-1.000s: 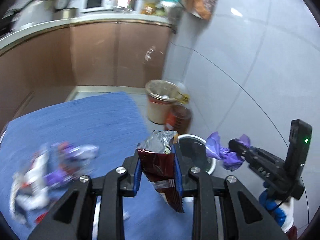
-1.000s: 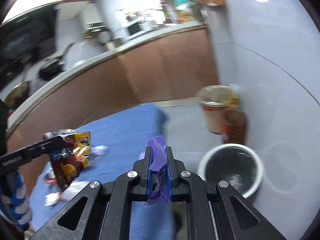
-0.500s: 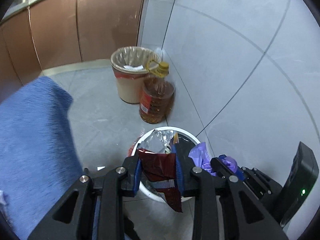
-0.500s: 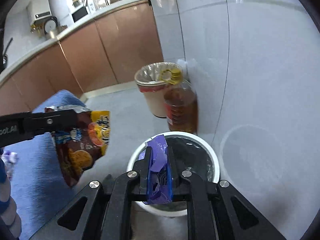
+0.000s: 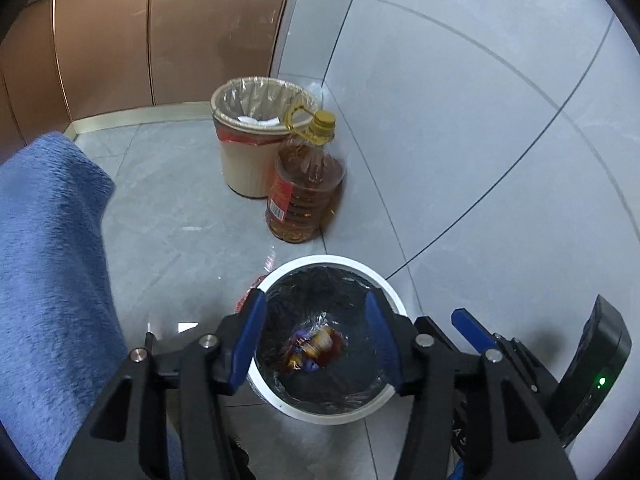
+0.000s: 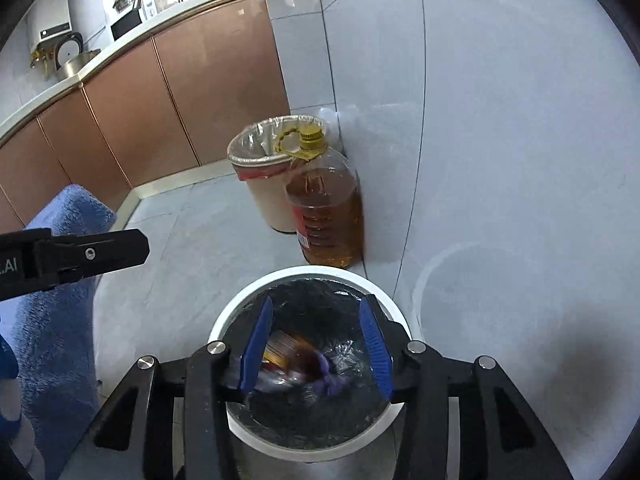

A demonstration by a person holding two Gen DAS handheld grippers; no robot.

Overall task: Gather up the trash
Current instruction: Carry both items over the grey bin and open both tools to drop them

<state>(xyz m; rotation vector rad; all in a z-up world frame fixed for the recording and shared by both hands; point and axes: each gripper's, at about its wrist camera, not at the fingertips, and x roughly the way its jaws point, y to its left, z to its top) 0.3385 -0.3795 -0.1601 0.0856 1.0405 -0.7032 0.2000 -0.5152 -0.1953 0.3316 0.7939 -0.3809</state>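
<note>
A white round bin [image 5: 394, 302] with a black liner stands on the floor below both grippers. A dark red snack bag [image 5: 316, 346] lies at its bottom, next to a purple wrapper [image 6: 330, 376], blurred in the right wrist view. My left gripper [image 5: 316, 336] hangs over the bin with its jaws opening and nothing between them. My right gripper [image 6: 316, 338] is also above the bin [image 6: 244, 300], jaws opening, with only the fallen trash far below. In the right wrist view one finger of the left gripper [image 6: 100, 254] reaches in from the left.
A beige bin with a clear liner [image 5: 250, 136] stands by the tiled wall, with a large bottle of amber oil [image 5: 306, 196] in front of it. A blue cloth-covered surface [image 5: 48, 264] fills the left. Brown cabinets [image 6: 168, 92] run along the back.
Both grippers swung from the blue surface to above the white bin, then their jaws opened. The snack bag and the purple wrapper left the jaws and dropped into the bin.
</note>
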